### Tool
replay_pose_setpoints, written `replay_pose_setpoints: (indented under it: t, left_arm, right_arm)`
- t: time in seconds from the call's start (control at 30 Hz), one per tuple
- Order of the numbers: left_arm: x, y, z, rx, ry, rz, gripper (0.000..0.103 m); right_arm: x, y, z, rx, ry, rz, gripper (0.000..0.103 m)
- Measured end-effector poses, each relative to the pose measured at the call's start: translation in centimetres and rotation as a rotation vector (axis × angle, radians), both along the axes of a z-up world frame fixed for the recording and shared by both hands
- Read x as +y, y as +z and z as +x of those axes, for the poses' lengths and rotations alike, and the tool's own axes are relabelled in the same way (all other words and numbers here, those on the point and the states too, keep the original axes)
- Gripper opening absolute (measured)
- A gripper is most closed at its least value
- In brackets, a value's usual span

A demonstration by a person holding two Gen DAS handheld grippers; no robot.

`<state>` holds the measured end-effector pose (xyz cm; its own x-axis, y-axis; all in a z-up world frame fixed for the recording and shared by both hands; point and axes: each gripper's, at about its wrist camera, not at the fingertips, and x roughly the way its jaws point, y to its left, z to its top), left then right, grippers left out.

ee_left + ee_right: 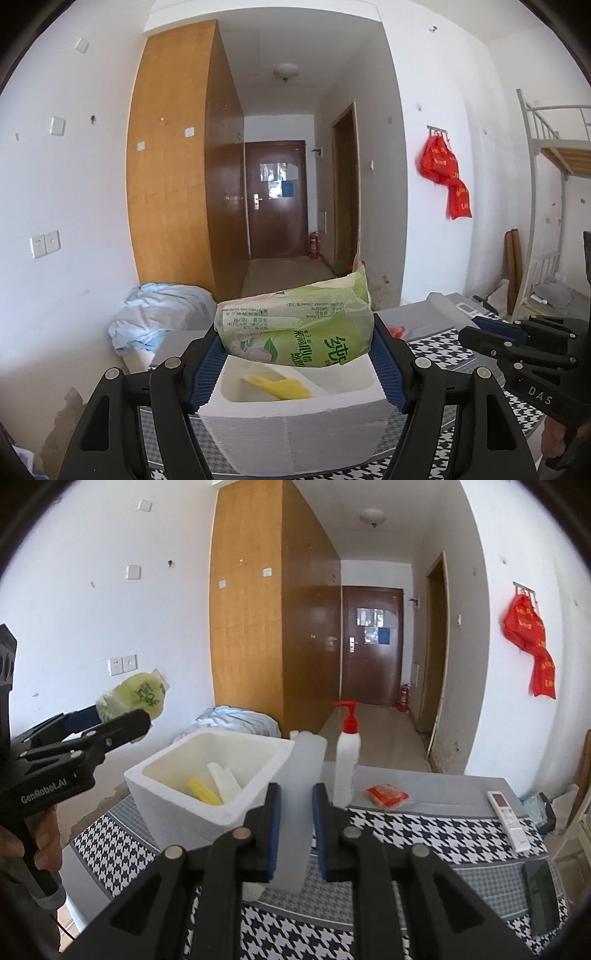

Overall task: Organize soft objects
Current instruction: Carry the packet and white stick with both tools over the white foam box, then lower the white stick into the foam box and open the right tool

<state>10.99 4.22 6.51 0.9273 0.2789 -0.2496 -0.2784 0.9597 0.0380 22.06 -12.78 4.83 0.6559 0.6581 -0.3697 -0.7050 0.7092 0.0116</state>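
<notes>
**Tissue pack held above the foam box, translucent bottle clamped beside it**

The left gripper (297,354) has its jaws clamped on a soft green plastic pack of tissues (295,325), one blue pad pressed into each end of the pack. In the left wrist view the pack hangs above the open top of the white square foam box (295,424); the right wrist view shows the same pack (136,698) raised up and to the left of the box (207,775). Inside the box lie a yellow flat piece (203,790) and a white flat piece (225,781), leaning against each other at the bottom.

The right gripper (297,834) has its jaws closed on a tall translucent white plastic bottle (301,794), gripped at its sides, just right of the box. Close behind that bottle stands a white pump bottle with a red nozzle (347,753). Further right of the box, on the surface covered with a black-and-white houndstooth cloth (424,834), lie a small red-orange packet (387,795), a white remote control (509,819) and a dark flat phone (541,897). Behind the box sits a crumpled pale blue cloth (236,716).

A person's hand (42,845) grips the handle of the left gripper.
</notes>
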Motion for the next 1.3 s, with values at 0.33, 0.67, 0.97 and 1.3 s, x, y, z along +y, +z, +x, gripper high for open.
replay_pose_setpoints:
  t: [0.33,0.67,0.97,1.3]
  left_arm:
    - [1.9,-0.5,-0.1,0.019,0.05,0.004,0.073]
    - [3.2,-0.8,-0.4,0.019,0.089,0.003,0.073]
    - [4.2,-1.0,-0.5,0.023,0.124,-0.002,0.073]
    - [5.4,-1.3,-0.9,0.02,0.15,-0.018,0.073]
  right_arm:
    - [2.7,0.1,0.8,0.031,0.057,0.0,0.02]
    - [5.6,0.0,1.4,0.049,0.075,-0.019,0.02]
    - [7.5,0.1,1.5,0.056,0.098,-0.038,0.02]
    - [9.7,0.2,2.3,0.072,0.13,-0.048,0.02]
